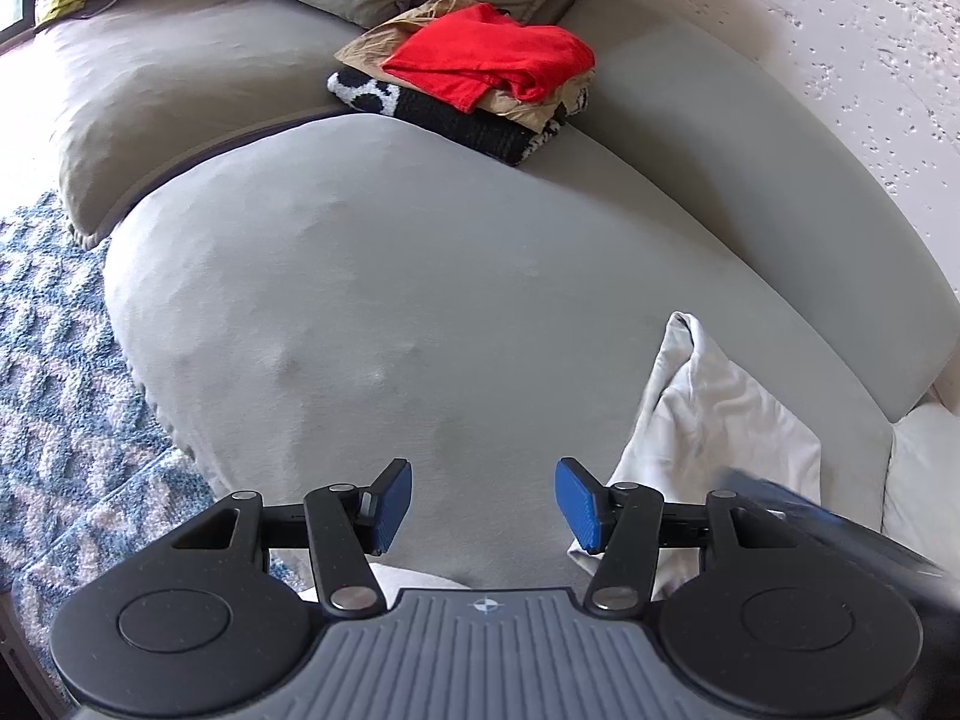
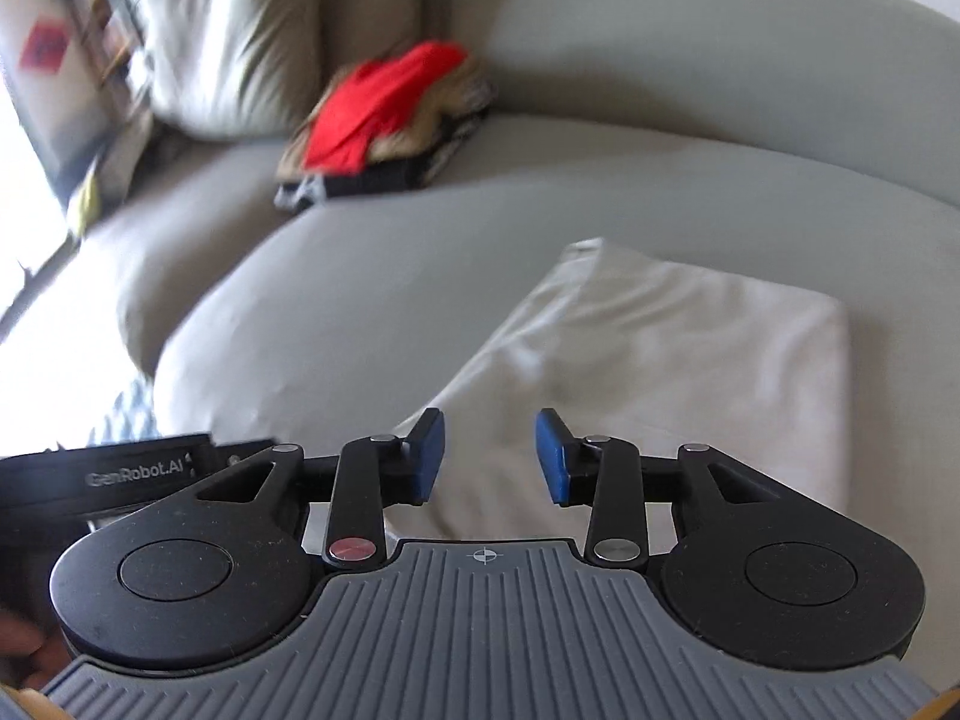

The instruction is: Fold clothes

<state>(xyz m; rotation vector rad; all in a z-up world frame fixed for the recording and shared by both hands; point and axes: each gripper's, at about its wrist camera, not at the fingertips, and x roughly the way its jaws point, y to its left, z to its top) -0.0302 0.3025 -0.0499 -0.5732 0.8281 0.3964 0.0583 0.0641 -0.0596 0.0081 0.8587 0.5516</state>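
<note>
A folded white cloth garment (image 2: 690, 360) lies flat on the grey fabric sofa seat cushion (image 1: 390, 300), just ahead of the right gripper (image 2: 489, 456), whose blue-padded jaws stand spread with nothing between them. The left gripper (image 1: 483, 504) hovers over bare cushion, jaws likewise apart and empty. Farther back sits a stack of folded clothes topped by a red garment (image 1: 492, 60).

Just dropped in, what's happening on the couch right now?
A person with two handheld grippers is folding clothes on a grey sofa. The white garment lies folded on the seat. The right gripper is open above it, gripping nothing; the left gripper is open and empty too. A finished stack, red garment on top, sits further back.
</note>
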